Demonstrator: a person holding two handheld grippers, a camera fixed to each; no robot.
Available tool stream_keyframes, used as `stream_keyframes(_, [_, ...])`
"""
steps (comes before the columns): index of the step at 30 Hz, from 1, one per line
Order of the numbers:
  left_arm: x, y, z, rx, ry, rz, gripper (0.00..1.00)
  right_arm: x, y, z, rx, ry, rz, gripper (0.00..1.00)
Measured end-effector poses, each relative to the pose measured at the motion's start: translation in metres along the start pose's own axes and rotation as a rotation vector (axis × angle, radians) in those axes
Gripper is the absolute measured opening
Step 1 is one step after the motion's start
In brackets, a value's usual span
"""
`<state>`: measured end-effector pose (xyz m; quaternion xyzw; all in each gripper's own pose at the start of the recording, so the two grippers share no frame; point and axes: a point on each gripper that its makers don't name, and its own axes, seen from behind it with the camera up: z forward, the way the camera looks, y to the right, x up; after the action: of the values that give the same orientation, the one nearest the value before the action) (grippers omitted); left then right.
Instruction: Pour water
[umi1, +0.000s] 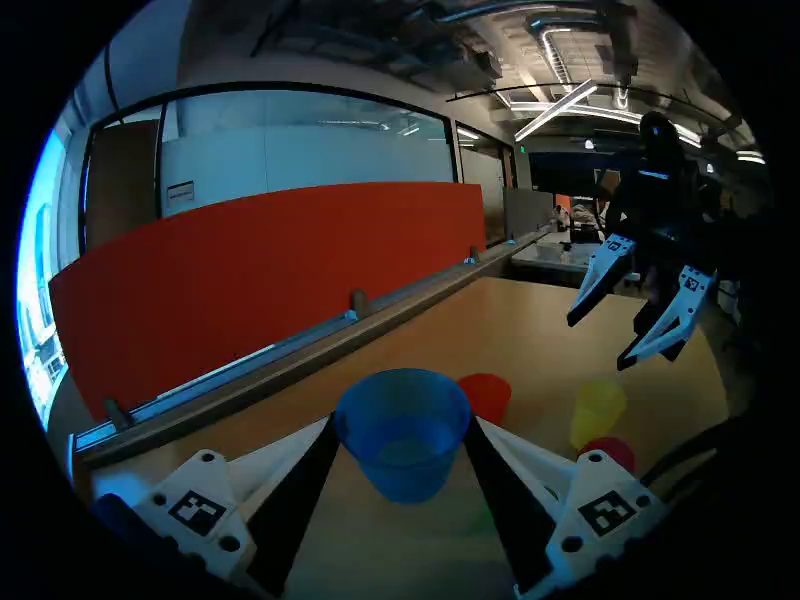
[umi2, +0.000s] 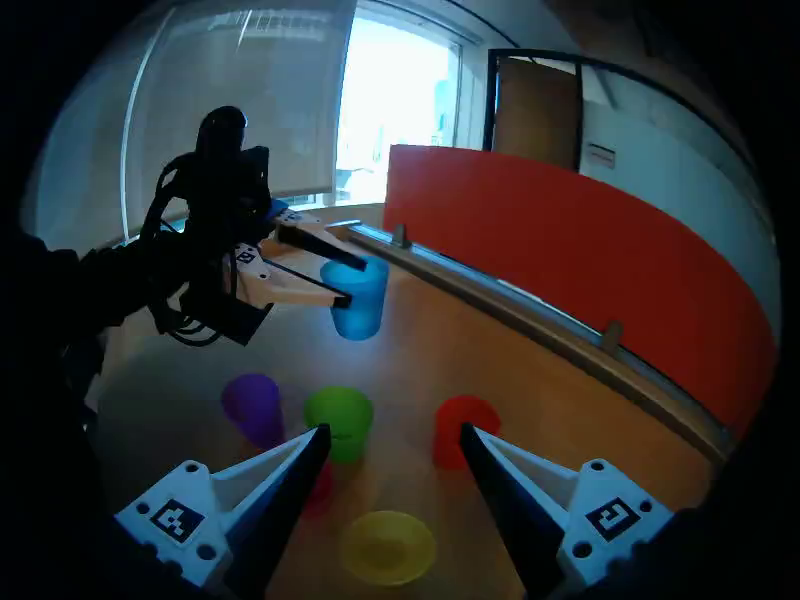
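A translucent blue cup (umi1: 403, 445) stands upright between the fingers of my left gripper (umi1: 400, 425), which is shut on it. The right gripper view shows the same blue cup (umi2: 357, 297) in the left gripper (umi2: 355, 283), over the far side of the wooden table (umi2: 450, 350). My right gripper (umi2: 392, 432) is open with nothing between its fingers, above a group of cups: green (umi2: 340, 420), purple (umi2: 252, 405), red (umi2: 462, 428) and yellow (umi2: 387, 545). In the left gripper view the right gripper (umi1: 597, 343) hangs open above the table, past a red cup (umi1: 487, 393) and a yellow cup (umi1: 597, 410).
An orange partition (umi1: 270, 270) with a metal rail (umi1: 330, 340) runs along the table's far edge. A person's dark sleeve (umi2: 110, 280) holds the left gripper. Another reddish cup (umi1: 612, 452) sits near the yellow one. Bare tabletop (umi2: 520, 400) lies toward the partition.
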<state>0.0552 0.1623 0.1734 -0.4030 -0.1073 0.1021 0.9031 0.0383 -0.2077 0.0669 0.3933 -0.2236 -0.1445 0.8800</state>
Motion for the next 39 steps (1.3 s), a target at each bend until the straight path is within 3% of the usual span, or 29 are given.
stream_keyframes(6, [0.016,0.0,-0.01,0.003,0.062,-0.025,0.86,0.002,-0.002,-0.004,-0.003,0.004,-0.003,1.0])
stream_keyframes(15, [0.032,0.007,-0.021,-0.002,0.119,-0.008,0.86,0.003,-0.003,-0.006,-0.006,0.008,-0.008,1.0])
stream_keyframes(39, [0.049,0.015,-0.026,-0.026,0.181,-0.033,0.86,0.005,-0.004,-0.006,-0.005,0.009,-0.013,1.0])
